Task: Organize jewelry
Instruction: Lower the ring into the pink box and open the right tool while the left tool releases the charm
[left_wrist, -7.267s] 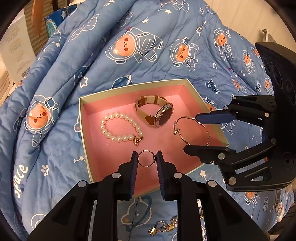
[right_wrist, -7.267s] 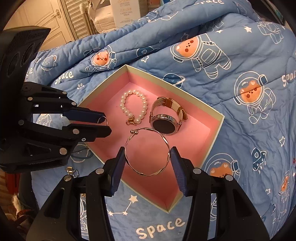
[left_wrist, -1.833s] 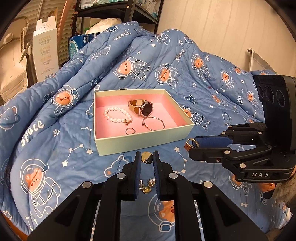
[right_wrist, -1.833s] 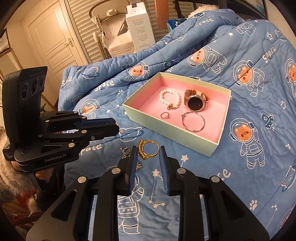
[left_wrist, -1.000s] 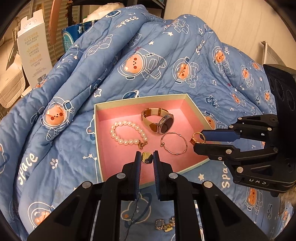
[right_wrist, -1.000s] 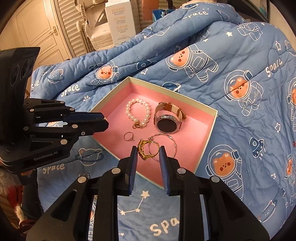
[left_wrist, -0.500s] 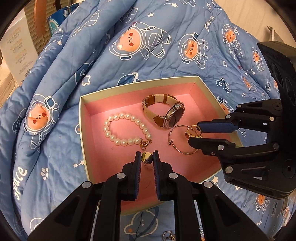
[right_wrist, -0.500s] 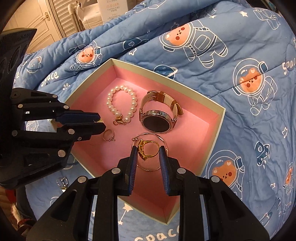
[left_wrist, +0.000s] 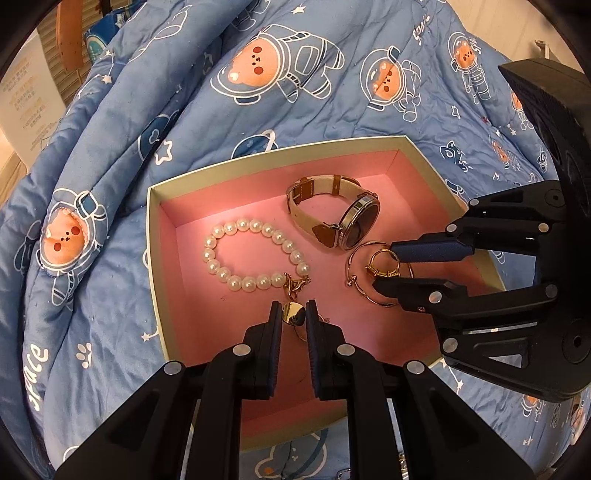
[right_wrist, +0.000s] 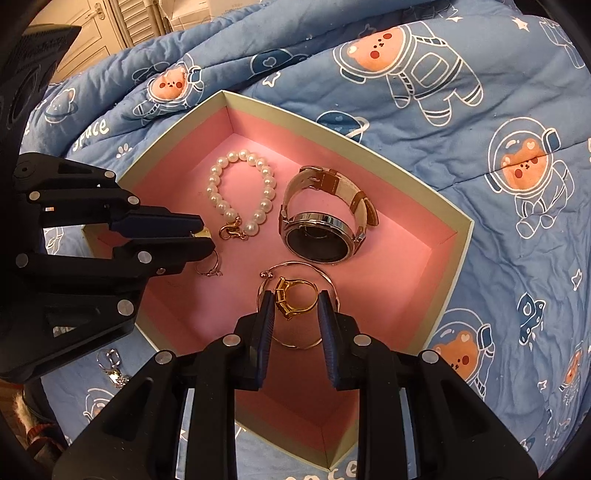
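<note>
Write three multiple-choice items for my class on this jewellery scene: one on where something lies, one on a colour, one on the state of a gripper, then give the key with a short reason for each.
1. Where does the pearl bracelet lie?
A. on the blanket outside the box
B. inside the box, beside the watch
C. between the left gripper's fingers

2. What colour is the inside of the box?
A. pink
B. white
C. blue

3. What is the right gripper doing?
A. standing wide open and empty
B. clamping the watch strap
C. holding a gold ring between its fingers

Key: 1 B, the bracelet rests on the box floor next to the watch. 2 A, the floor and inner walls are pink. 3 C, the gold ring sits pinched between both pads, over the thin bangle.
</note>
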